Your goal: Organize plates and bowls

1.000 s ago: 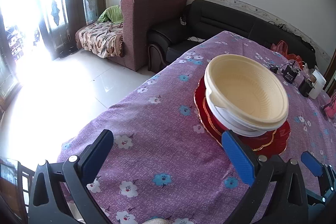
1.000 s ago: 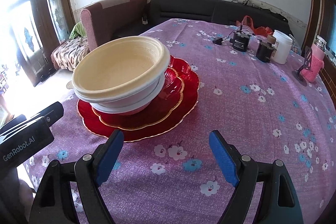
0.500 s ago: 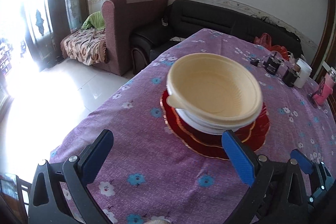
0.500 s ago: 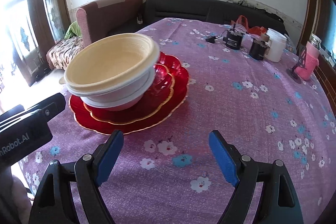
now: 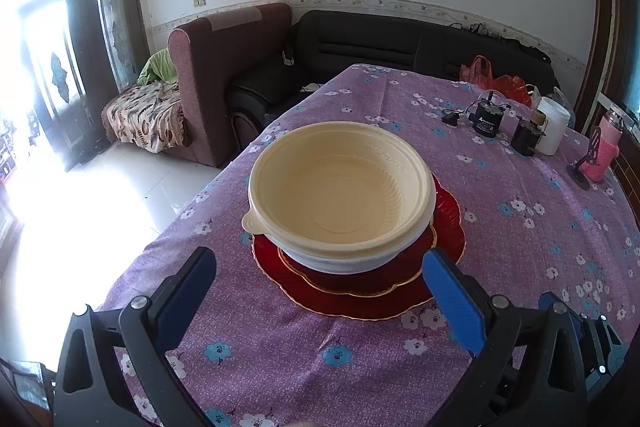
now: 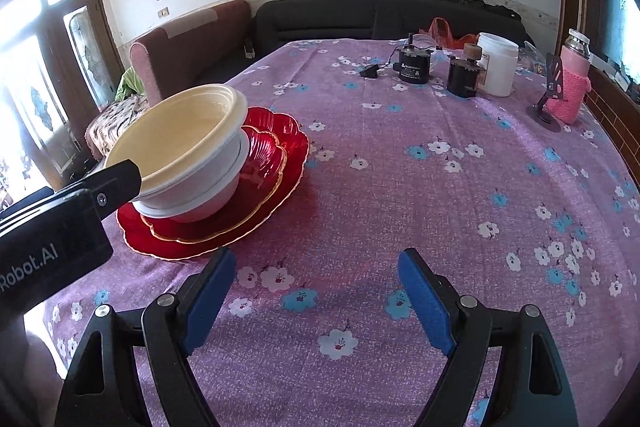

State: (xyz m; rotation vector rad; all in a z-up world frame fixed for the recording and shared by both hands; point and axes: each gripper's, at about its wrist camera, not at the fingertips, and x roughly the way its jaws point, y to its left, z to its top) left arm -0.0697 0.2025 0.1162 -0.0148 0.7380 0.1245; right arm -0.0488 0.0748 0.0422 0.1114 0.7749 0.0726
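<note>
A cream bowl [image 5: 340, 187] sits nested in a white bowl [image 5: 344, 261], stacked on two red plates with gold rims [image 5: 360, 291] on the purple flowered tablecloth. The stack also shows in the right wrist view: cream bowl [image 6: 180, 143], white bowl [image 6: 216, 187], red plates [image 6: 276, 163]. My left gripper [image 5: 320, 291] is open and empty, just in front of the stack. My right gripper [image 6: 312, 291] is open and empty, to the right of the stack, over bare cloth. The left gripper's body [image 6: 60, 227] shows at the left edge of the right wrist view.
At the table's far right stand two small black motors [image 6: 414, 67], a white jar [image 6: 496, 63], a pink bottle [image 6: 570, 83] and a phone stand [image 6: 548, 107]. The table's left edge [image 5: 224, 179] drops to the floor. Sofas stand beyond.
The left gripper has swung right to face the stack squarely. The right gripper has drifted right and back, so the stack sits further left. Both stay open.
</note>
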